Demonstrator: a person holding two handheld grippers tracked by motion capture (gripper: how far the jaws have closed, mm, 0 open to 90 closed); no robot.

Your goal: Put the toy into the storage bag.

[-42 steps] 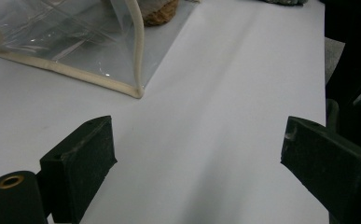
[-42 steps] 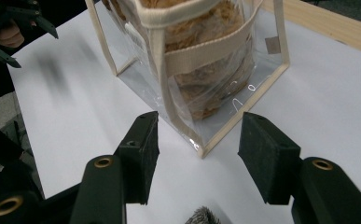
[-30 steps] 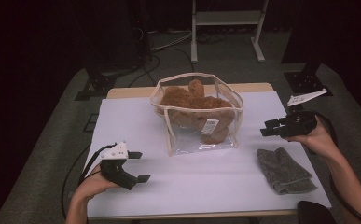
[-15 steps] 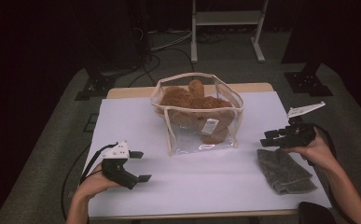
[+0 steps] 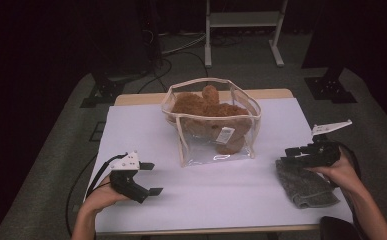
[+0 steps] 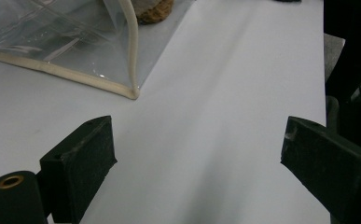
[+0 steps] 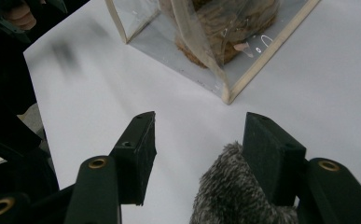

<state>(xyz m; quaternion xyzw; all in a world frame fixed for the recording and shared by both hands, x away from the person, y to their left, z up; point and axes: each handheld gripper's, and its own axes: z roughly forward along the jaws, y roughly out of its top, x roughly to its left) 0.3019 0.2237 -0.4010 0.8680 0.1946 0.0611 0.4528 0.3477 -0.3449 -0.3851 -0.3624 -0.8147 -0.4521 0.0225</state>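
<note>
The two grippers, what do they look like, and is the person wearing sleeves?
Both are black handheld tools with two flat, block-like black jaws. The left gripper has a white plate on top and a black cable trailing off the table edge. The right gripper carries a pale three-cornered plate on top. Brass-coloured rings sit in the jaw mounts. The forearms are bare, with no sleeves visible.
</note>
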